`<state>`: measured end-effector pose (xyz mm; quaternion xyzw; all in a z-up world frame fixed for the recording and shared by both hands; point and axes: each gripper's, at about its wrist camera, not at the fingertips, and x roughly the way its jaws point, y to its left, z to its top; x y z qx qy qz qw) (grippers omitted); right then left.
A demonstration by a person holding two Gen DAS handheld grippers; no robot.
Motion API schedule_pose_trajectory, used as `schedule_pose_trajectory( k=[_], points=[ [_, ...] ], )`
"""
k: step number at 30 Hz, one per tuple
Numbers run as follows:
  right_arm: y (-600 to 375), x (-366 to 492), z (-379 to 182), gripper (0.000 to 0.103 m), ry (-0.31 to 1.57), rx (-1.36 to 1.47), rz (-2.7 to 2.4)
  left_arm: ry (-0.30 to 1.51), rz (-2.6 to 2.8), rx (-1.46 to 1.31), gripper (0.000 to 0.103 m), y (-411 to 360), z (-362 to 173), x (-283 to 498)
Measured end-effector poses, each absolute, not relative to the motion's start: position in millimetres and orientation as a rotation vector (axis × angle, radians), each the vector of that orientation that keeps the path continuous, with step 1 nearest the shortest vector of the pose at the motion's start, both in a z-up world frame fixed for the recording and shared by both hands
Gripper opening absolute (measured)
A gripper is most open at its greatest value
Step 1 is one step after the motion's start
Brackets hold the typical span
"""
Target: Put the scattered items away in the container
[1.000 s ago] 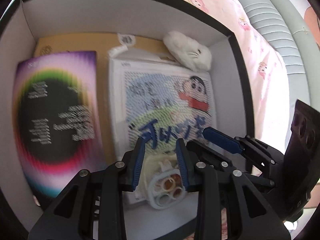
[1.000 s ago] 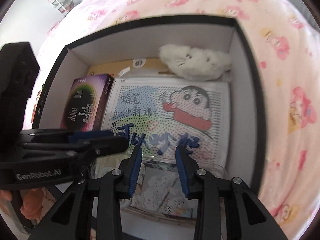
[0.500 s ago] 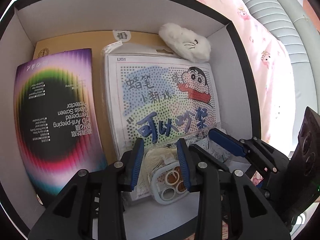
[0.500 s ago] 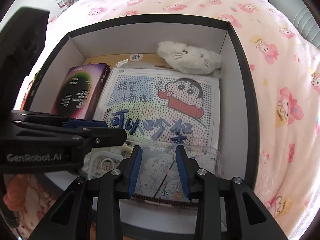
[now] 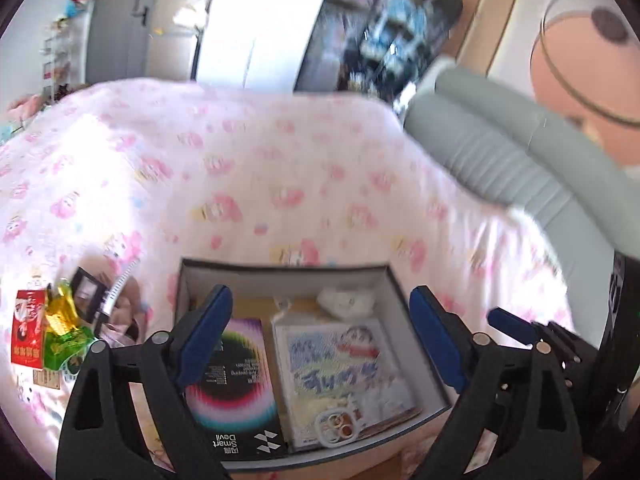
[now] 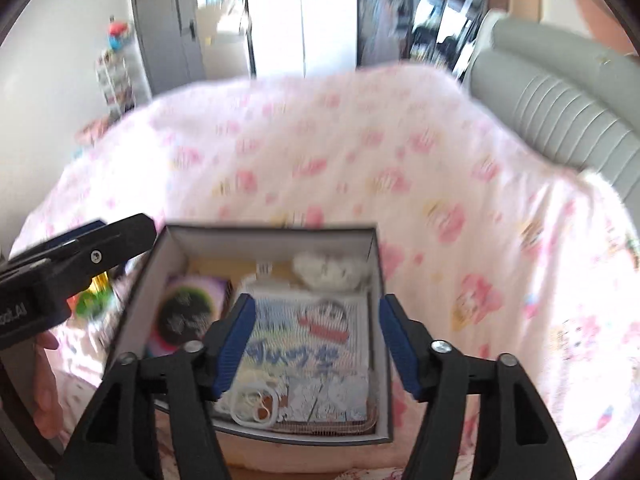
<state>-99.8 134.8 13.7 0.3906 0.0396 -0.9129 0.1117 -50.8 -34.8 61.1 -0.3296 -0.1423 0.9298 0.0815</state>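
A black box with white inner walls (image 5: 280, 276) (image 6: 264, 240) sits on the pink patterned bed. In it lie a rainbow-and-black packet (image 5: 232, 376) (image 6: 184, 312), a cartoon bead-art kit (image 5: 340, 356) (image 6: 316, 332), a white plush (image 5: 344, 300) (image 6: 324, 272), a white ring-shaped case (image 5: 336, 426) (image 6: 254, 404) and a clear cartoon pouch (image 6: 332, 396). My left gripper (image 5: 320, 336) is open and empty, raised above the box. My right gripper (image 6: 316, 344) is open and empty, also above the box.
Loose items lie on the bed left of the box: a red packet (image 5: 28, 340), a green-and-gold wrapper (image 5: 64, 336) and a small dark-framed card (image 5: 86, 292). A grey-green padded headboard (image 5: 520, 172) (image 6: 560, 112) runs along the right. A hand (image 6: 44, 392) shows at left.
Both grippers have opened wide and pulled up and back from inside the box. The white ring-shaped case and the clear pouch now lie released in the box's near end.
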Motion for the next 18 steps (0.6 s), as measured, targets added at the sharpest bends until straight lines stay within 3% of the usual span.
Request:
schedule_pose_trajectory(
  k=[2,7,12,18],
  points=[
    [141.0,-71.5,41.4,0.079,0.136,1.044,-2.727,-0.424,2.831,-0.882,0.103,-49.7,89.9,-35.1],
    [134.3,-33.9,80.2,0.08,0.123,0.877,-2.841,-0.269,2.926,-0.863,0.103,-38.6,114.2,3.4],
    [144.0,2.7,98.6,0.081,0.045,0.793,-2.924,-0.227,2.917,-0.844,0.103,-33.8,76.5,20.3],
    [149.1,6.7,56.3,0.081,-0.074,0.911,-2.817,-0.212,2.947,-0.919,0.103,-29.8,44.9,19.9]
  ],
)
